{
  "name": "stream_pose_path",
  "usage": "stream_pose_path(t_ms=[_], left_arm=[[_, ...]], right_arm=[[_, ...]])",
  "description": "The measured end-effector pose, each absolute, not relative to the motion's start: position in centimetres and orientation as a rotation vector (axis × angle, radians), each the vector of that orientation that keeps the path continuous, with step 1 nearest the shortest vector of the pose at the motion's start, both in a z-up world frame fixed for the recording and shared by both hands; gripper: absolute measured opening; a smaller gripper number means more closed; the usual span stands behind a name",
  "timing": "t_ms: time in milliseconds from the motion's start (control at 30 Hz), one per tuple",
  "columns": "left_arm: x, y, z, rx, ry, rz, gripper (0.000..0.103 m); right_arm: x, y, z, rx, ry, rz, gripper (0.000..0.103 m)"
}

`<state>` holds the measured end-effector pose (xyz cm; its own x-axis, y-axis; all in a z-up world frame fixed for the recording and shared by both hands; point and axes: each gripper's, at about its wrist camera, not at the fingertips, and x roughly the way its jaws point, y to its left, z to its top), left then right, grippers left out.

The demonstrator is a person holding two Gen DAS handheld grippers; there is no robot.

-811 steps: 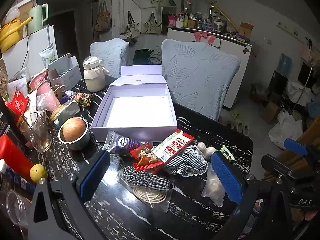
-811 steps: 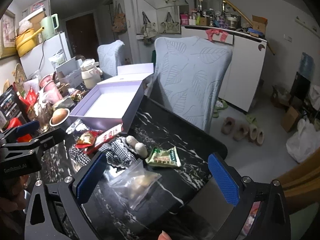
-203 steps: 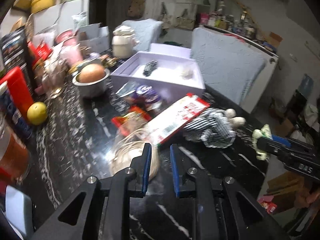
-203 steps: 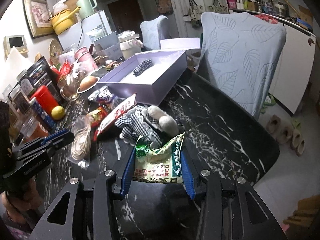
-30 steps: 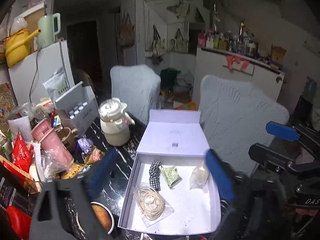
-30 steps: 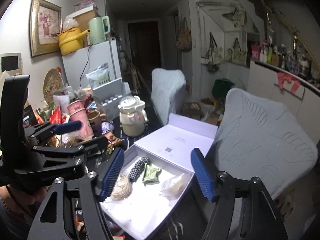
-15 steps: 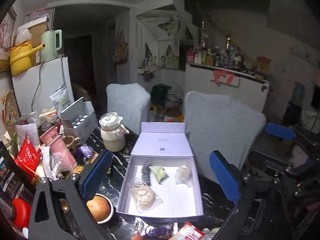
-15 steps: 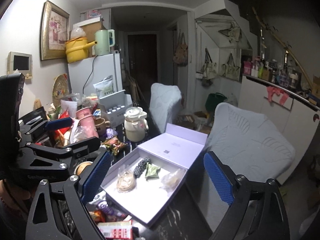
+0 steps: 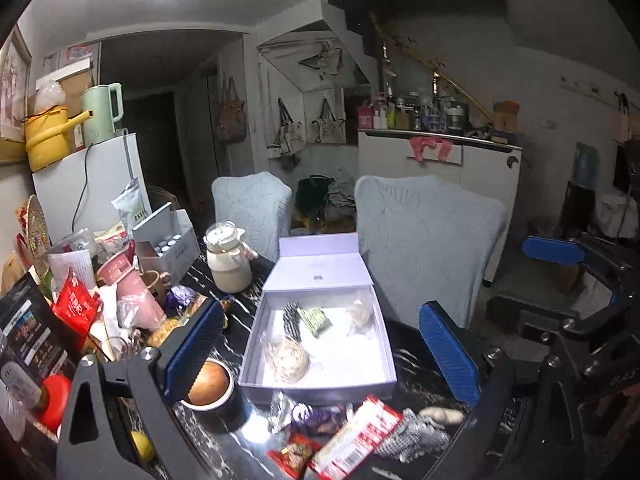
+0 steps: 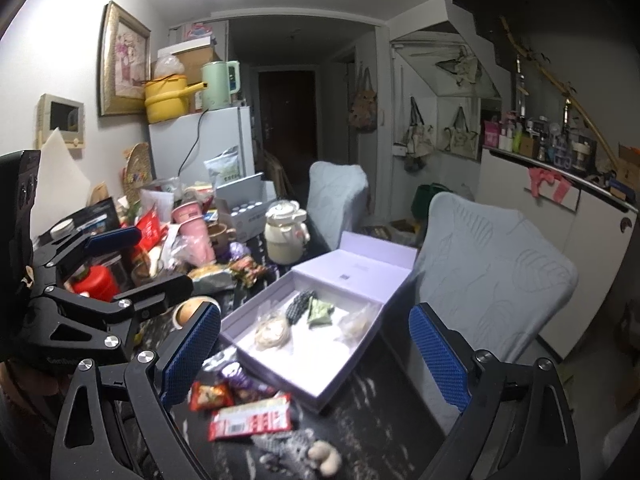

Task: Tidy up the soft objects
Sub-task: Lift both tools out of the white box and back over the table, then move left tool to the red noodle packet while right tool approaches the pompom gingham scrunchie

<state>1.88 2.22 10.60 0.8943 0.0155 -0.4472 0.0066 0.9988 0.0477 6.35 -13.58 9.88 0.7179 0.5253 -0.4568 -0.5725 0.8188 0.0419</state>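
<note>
Soft objects are seen inside the open lavender box (image 9: 256, 344) on the dark worktop (image 10: 384, 420): a coil of cord in a clear bag (image 9: 286, 356), a checked scrunchie (image 9: 293, 320), a green packet (image 9: 316, 320) and a clear pouch (image 9: 358, 312). A checked plush toy (image 9: 416, 432) lies outside, near a red wrapper (image 9: 356, 440). Both the left gripper (image 9: 320, 360) and right gripper (image 10: 314, 356) are held with jaws wide and empty; the right jaws have just been opening.

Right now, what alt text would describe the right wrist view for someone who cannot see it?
An open lavender box on a cluttered dark table holds four small items: a bagged cord coil, a checked scrunchie, a green packet and a clear bag. The right gripper frames it, jaws wide and empty.
</note>
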Motion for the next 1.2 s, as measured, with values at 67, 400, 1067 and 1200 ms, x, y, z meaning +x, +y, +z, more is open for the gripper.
stream_pose_path(t_ms=[67,400,1067,1200], left_arm=[[1.0,2.0,10.2,0.047,0.47,-0.003,0.1],[-1.7,1.0,7.1,0.051,0.551,-0.06,0.1],[-1.8,0.6,-0.7,-0.048,0.759,-0.155,0.1],[-1.1,1.0,-2.3,-0.088,0.793,-0.154,0.1]], right_arm=[[5.6,-13.6,9.3,-0.107,0.481,0.617,0.097],[2.7,-15.1,5.6,-0.071,0.544,0.628,0.097],[1.3,-17.7,-3.1,-0.04,0.708,0.661,0.097],[1.5,-17.7,-4.4,-0.035,0.736,0.672,0.097]])
